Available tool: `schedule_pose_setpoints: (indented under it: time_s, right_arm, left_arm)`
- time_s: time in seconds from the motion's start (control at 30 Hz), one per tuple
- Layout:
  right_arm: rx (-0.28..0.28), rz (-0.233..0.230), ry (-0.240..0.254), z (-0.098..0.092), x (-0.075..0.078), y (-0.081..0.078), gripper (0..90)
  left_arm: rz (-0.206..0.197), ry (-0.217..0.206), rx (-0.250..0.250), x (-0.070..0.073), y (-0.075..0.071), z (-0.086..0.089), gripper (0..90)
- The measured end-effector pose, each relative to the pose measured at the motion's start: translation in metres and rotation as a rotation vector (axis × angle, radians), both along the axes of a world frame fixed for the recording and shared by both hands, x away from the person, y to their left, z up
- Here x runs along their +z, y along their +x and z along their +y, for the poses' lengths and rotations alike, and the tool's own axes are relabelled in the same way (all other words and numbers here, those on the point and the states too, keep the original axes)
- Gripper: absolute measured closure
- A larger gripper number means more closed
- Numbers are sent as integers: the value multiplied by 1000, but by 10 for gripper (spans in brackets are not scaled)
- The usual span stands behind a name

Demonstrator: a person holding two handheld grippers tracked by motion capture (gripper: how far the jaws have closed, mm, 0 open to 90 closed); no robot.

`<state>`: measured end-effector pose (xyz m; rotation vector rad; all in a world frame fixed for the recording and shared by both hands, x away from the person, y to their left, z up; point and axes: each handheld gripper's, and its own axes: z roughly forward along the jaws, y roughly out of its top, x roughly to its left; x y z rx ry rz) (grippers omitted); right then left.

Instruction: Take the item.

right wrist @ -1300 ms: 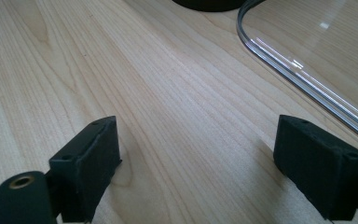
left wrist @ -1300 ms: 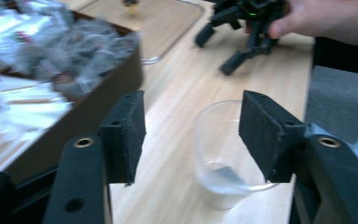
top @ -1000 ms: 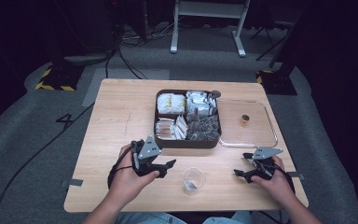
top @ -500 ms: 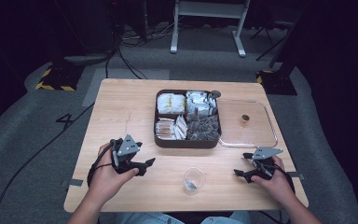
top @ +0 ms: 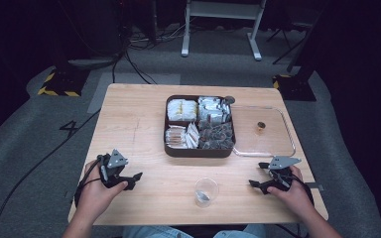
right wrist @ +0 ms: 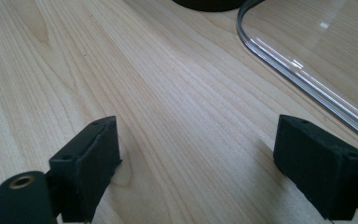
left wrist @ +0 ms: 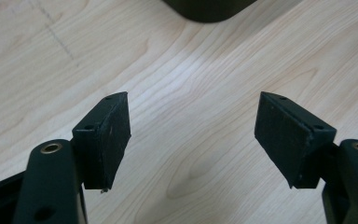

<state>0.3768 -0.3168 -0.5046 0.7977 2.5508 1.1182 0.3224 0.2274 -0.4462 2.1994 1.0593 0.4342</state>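
Note:
My left gripper [top: 134, 179] rests low over the near-left part of the wooden table [top: 134, 119], held in a hand. Its jaws have just been opening, and in the left gripper view the left gripper [left wrist: 193, 107] stands open over bare wood with nothing between the pads. My right gripper [top: 256, 174] sits near the front right edge, open and empty. In the right gripper view the right gripper [right wrist: 196, 126] points at bare wood beside the clear lid [right wrist: 307, 56]. A small clear cup [top: 206, 191] with a dark bit inside stands between the two hands.
A dark brown box [top: 198, 151] with four compartments of wrapped snacks sits at the table's middle. To its right lies the clear lid [top: 278, 148], flat, with a small brown item [top: 261, 127] on it. Cables and a metal stand lie on the floor beyond.
My left hand has moved left and lower, away from the cup, toward the table's near-left part. The right hand has stayed where it was.

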Motion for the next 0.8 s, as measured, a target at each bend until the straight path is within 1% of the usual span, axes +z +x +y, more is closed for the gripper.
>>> schedule_pose_setpoints:
  time_s: [0.07,0.1,0.13,0.17,0.2,0.23,0.27,0.33,0.37,0.4,0.43,0.53,0.63,0.67,0.7,0.73,0.77,0.8]
  right_arm:
    - [0,0,0,0,0,0,147]
    - [0,0,0,0,0,0,147]
    - [0,0,0,0,0,0,147]
    - [0,0,0,0,0,0,147]
    - [0,0,0,0,0,0,147]
    - [0,0,0,0,0,0,147]
    - [0,0,0,0,0,0,147]
    - [0,0,0,0,0,0,147]
    - [0,0,0,0,0,0,147]
    - [0,0,0,0,0,0,147]
    - [0,0,0,0,0,0,147]
    - [0,0,0,0,0,0,147]
    - [0,0,0,0,0,0,147]
    - [0,0,0,0,0,0,147]
    - [0,0,0,0,0,0,147]
    - [0,0,0,0,0,0,147]
    - [0,0,0,0,0,0,147]
    - [0,0,0,0,0,0,147]
  left_arm:
    - [4,8,7,-2,0,2,275]
    - [21,12,24,-7,0,5,275]
    - [21,12,24,-7,0,5,275]
    - [35,19,38,-11,0,7,275]
    - [35,19,38,-11,0,7,274]
    - [51,31,46,-16,1,10,275]
    - [51,31,46,-16,1,10,274]
    - [66,46,53,-21,0,11,274]
    - [79,55,57,-26,0,13,272]
    - [79,55,57,-26,0,13,271]
    - [91,55,72,-32,-1,14,270]
    - [94,75,67,-36,0,16,269]
    - [98,83,72,-42,1,17,238]
    - [86,68,82,-45,2,19,212]
    - [86,68,82,-45,2,19,199]
    - [91,29,94,-48,3,21,192]
    - [91,29,94,-48,3,21,179]
    - [68,6,95,-53,4,24,145]
